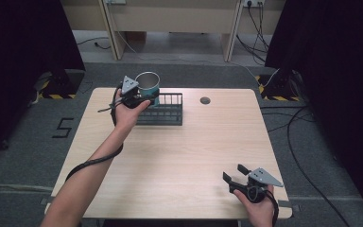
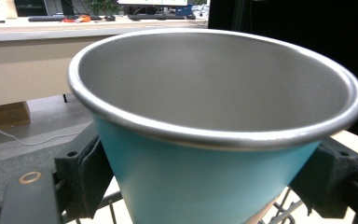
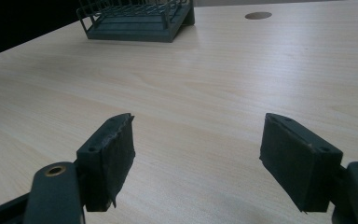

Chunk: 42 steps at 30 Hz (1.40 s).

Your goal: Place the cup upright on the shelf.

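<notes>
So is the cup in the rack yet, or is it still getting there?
Still getting there, it seems. The left claw is shut on the teal cup, holding it upright at the wire rack's left end. Whether the cup already rests in it is unclear. Left: letting go. The right claw is open above the table.

My worktop (image 1: 194, 156) is pale wood grain, with a round grey cable port (image 1: 205, 100) set into it near the far edge. To my left, a "5" (image 1: 62, 127) is marked on the grey floor (image 1: 28, 156). Black curtains hang on both sides (image 1: 19, 56) (image 1: 340, 71), and at the foot of each sits a base edged with yellow-and-black tape (image 1: 56, 87) (image 1: 276, 87). Dark cables (image 1: 307, 151) snake over the floor on my right. Ahead stands a long beige desk (image 1: 170, 19) with a keyboard (image 2: 51, 18) on top.
</notes>
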Each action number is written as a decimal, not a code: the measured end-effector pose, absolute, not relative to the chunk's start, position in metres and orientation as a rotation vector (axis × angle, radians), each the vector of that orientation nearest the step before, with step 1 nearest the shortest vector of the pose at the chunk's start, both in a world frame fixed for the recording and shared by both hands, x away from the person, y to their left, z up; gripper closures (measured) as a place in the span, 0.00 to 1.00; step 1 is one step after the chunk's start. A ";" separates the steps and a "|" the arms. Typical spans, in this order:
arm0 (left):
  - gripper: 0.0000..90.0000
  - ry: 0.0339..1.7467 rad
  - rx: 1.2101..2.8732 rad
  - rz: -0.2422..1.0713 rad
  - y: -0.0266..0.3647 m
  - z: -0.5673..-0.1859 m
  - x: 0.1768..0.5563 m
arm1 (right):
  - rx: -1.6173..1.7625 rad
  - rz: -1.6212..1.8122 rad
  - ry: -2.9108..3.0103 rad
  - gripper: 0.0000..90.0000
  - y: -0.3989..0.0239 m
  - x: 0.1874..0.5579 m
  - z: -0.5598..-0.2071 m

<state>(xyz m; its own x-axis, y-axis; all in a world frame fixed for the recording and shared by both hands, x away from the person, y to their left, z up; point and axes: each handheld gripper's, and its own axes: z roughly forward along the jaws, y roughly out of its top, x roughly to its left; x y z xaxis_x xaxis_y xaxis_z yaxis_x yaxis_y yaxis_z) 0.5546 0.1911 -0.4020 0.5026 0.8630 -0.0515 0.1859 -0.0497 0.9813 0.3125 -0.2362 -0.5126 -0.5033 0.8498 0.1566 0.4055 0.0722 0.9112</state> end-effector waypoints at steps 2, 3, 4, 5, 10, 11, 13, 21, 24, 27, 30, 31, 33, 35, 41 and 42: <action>0.18 0.948 1.554 0.709 0.191 -0.404 0.557 | 1.241 1.421 1.936 0.30 -0.236 0.313 -0.513; 0.18 0.953 1.554 0.709 0.191 -0.405 0.558 | 1.241 1.421 1.936 0.30 -0.236 0.313 -0.513; 0.18 0.957 1.553 0.708 0.191 -0.406 0.559 | 1.240 1.421 1.937 0.30 -0.236 0.313 -0.513; 0.18 0.961 1.554 0.709 0.191 -0.407 0.560 | 1.240 1.421 1.937 0.30 -0.236 0.313 -0.513; 0.18 0.970 1.559 0.705 0.188 -0.407 0.566 | 1.239 1.419 1.937 0.30 -0.236 0.313 -0.513; 0.18 0.970 1.561 0.703 0.188 -0.407 0.567 | 1.233 1.417 1.939 0.30 -0.237 0.313 -0.513; 0.18 0.975 1.570 0.702 0.186 -0.407 0.570 | 1.233 1.417 1.939 0.30 -0.237 0.312 -0.513; 0.18 0.991 1.583 0.697 0.180 -0.412 0.574 | 1.231 1.420 1.942 0.30 -0.237 0.312 -0.513; 0.18 0.996 1.593 0.692 0.177 -0.413 0.576 | 1.232 1.421 1.943 0.30 -0.237 0.313 -0.513; 0.18 1.002 1.598 0.686 0.175 -0.415 0.577 | 1.231 1.419 1.943 0.30 -0.237 0.312 -0.513; 0.18 1.007 1.613 0.679 0.173 -0.417 0.578 | 1.231 1.420 1.943 0.30 -0.237 0.312 -0.513; 0.18 1.010 1.616 0.678 0.173 -0.418 0.578 | 1.231 1.420 1.943 0.30 -0.237 0.312 -0.513; 0.18 1.017 1.619 0.676 0.172 -0.420 0.579 | 1.230 1.421 1.943 0.30 -0.237 0.312 -0.513; 0.18 1.021 1.624 0.673 0.171 -0.421 0.580 | 1.230 1.421 1.943 0.30 -0.237 0.312 -0.513; 0.18 1.028 1.641 0.660 0.167 -0.425 0.580 | 1.231 1.421 1.945 0.30 -0.237 0.312 -0.513; 0.18 1.028 1.641 0.660 0.167 -0.425 0.580 | 1.231 1.421 1.945 0.30 -0.237 0.312 -0.513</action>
<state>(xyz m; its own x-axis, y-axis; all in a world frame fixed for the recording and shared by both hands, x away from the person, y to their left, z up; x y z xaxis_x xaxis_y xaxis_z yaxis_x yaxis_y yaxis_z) 0.5801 0.1671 -0.4253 0.4808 0.8741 -0.0698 0.3005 -0.0895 0.9496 0.3122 -0.2366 -0.5127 -0.5116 0.8457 0.1516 0.4012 0.0790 0.9126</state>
